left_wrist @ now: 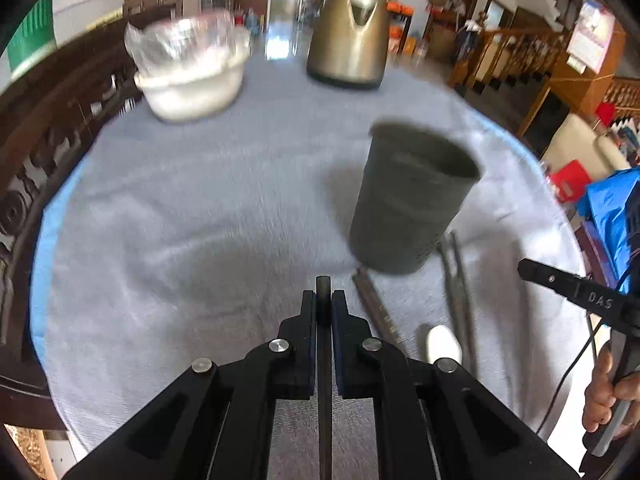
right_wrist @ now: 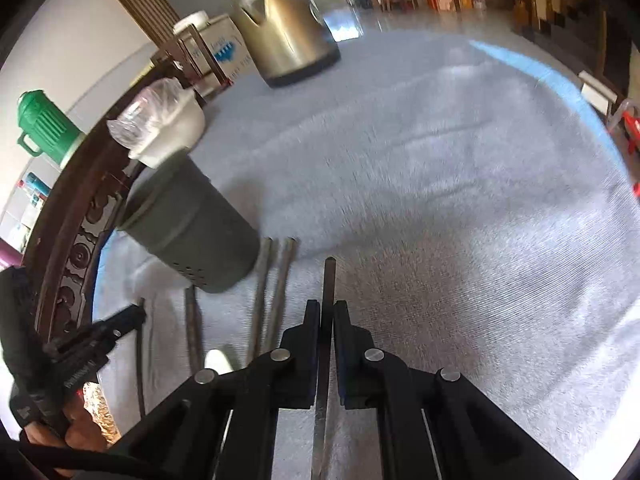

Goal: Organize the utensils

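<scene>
Left gripper (left_wrist: pixel 323 304) clamped on a dark utensil handle (left_wrist: pixel 323 292); right gripper (right_wrist: pixel 328 312) pinching a thin rod (right_wrist: pixel 329 280), perhaps a chopstick. At one o'clock, loose utensils (left_wrist: pixel 456 280) on grey cloth (left_wrist: pixel 200 220) beside dark holder (left_wrist: pixel 412 200). Further, at twelve, brass kettle (left_wrist: pixel 348 36).

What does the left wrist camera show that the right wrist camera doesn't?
Only the left view shows the wooden stair railing and a wall calendar. Only the right view shows a green jug. Both share the grey holder cup, the bronze kettle, the wrapped white bowl, loose utensils on the cloth, and each gripper shut on a thin dark utensil.
</scene>
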Tool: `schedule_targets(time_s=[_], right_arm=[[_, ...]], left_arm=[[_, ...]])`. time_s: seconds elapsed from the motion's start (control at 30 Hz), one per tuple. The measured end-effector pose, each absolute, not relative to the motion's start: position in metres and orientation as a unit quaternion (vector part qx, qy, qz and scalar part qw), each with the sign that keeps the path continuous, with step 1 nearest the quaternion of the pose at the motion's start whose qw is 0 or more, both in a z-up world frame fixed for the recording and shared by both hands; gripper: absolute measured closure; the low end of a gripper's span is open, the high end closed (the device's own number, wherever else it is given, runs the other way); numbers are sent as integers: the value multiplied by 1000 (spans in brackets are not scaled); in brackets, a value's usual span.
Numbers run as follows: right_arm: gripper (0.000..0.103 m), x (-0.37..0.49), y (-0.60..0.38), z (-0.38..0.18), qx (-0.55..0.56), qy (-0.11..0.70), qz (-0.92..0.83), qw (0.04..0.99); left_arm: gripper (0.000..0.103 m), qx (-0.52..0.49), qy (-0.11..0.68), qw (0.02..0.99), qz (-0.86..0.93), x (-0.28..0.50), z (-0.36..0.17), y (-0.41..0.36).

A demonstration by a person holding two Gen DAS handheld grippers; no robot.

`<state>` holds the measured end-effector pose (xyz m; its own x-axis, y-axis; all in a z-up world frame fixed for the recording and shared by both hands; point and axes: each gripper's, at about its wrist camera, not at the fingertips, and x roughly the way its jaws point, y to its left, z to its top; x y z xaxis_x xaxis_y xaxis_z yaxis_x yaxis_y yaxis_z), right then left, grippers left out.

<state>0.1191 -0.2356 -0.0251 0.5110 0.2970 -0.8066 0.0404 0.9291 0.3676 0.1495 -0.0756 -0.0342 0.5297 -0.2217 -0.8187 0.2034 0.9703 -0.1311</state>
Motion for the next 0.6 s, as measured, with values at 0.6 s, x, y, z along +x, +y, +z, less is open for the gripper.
schedule_targets(time_s=[0.6], right_arm=[[81, 119, -222, 42, 155, 445, 80, 878]], left_arm=[[96, -48, 298, 944, -133, 97, 91, -41]])
